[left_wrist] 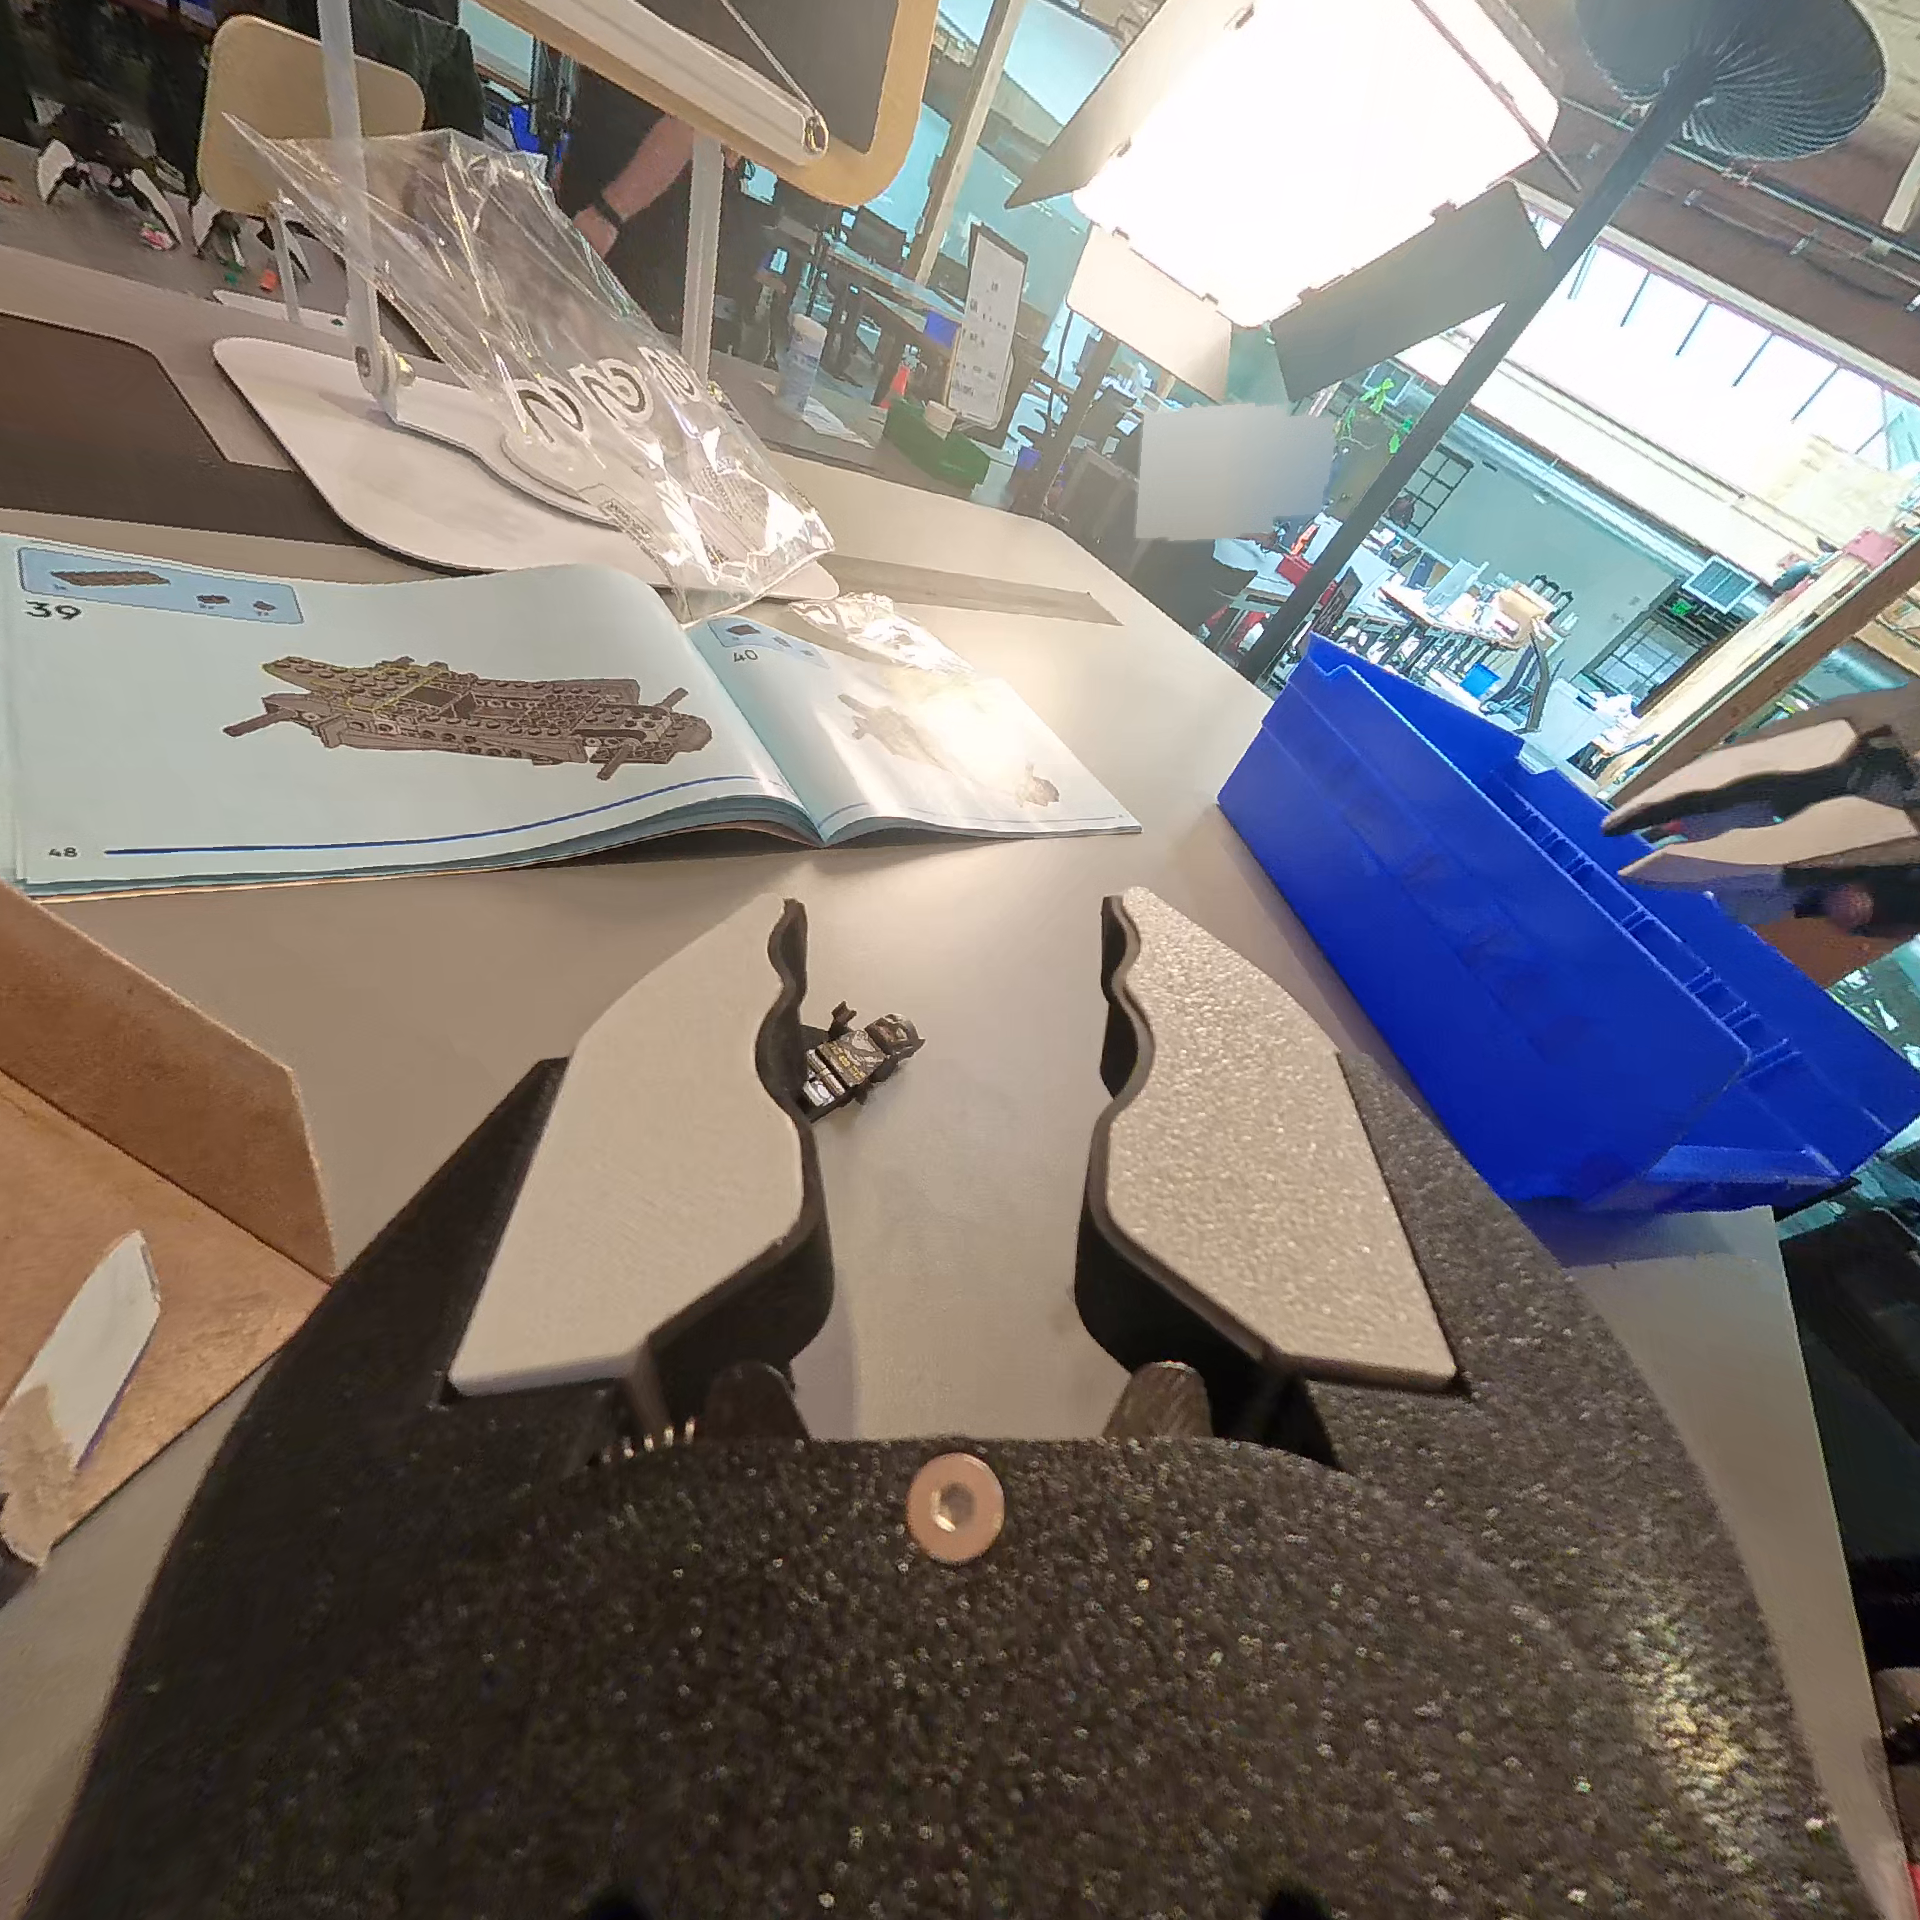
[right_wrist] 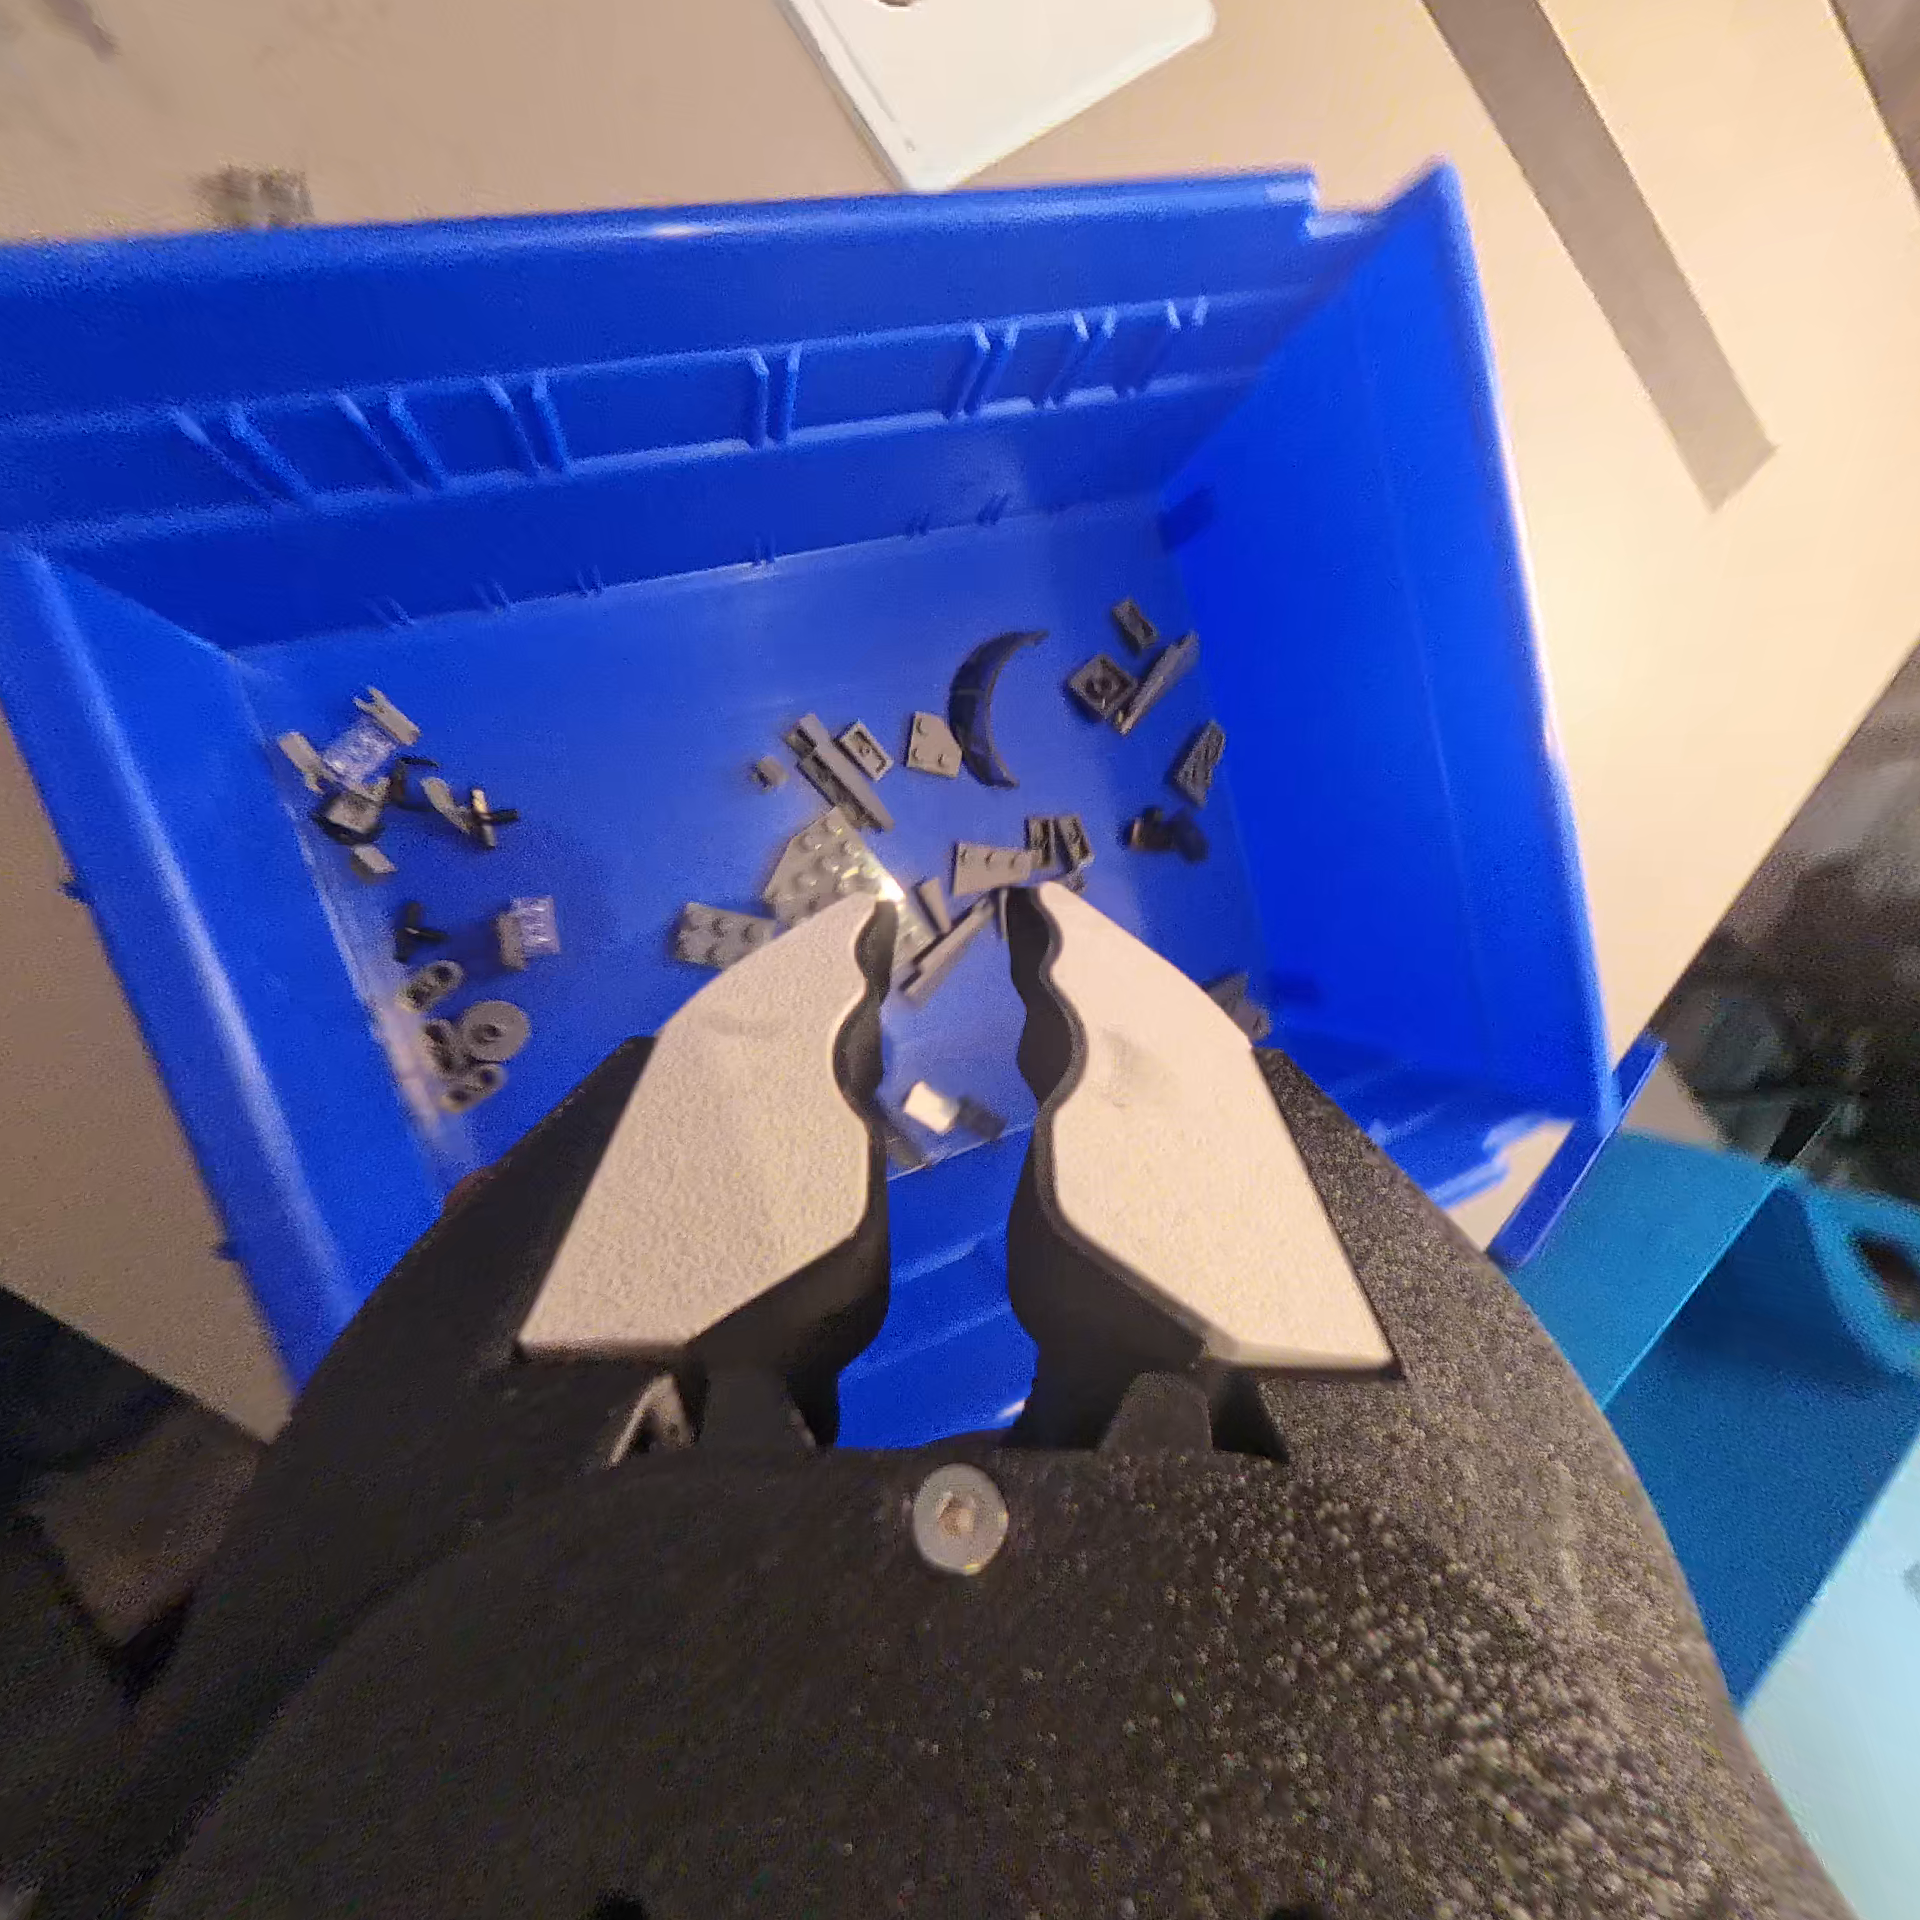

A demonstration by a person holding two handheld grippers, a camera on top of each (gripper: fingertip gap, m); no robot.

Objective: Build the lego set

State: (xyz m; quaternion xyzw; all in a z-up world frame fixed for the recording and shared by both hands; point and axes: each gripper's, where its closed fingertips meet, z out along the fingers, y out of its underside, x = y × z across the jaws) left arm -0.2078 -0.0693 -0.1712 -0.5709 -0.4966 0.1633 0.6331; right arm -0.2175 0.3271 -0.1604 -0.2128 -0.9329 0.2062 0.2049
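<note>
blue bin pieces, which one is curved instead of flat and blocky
The dark crescent-shaped piece toward the far right of the blue bin. It is a thin arc, nearly black, while the grey plates around it are straight-edged and studded.

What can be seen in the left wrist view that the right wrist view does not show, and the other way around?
Only the left wrist view shows the open instruction booklet, a clear plastic bag, a cardboard box and a small dark minifigure lying beside one finger of the open left gripper.

Only the right wrist view shows the loose grey bricks inside the bin.

Both show the blue bin and the right gripper.
</note>
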